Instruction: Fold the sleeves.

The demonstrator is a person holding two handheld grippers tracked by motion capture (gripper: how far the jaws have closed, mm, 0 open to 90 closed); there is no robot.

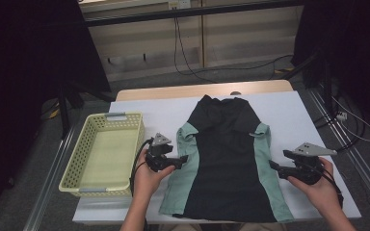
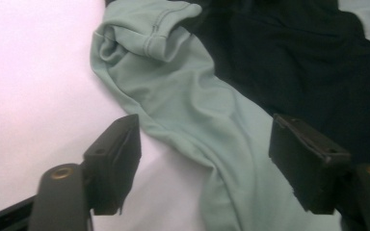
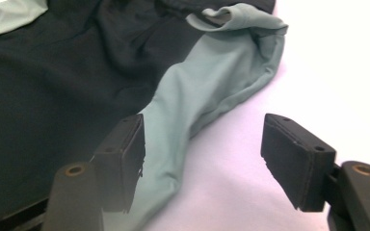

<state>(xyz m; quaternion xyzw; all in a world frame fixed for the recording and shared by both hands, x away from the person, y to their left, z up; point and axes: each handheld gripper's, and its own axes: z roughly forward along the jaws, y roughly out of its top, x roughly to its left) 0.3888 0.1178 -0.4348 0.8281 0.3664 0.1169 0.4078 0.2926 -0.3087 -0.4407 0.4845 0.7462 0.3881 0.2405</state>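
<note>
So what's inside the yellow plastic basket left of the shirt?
The pale yellow perforated plastic basket looks empty in the high view: its bare floor shows. Its near inner wall is hidden behind the rim, so something small lying right against it could not be seen.

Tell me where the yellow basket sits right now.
In the high view the yellow basket sits on the table's left side, just left of the left hand-held gripper and apart from the black and green shirt spread at the centre.
</note>
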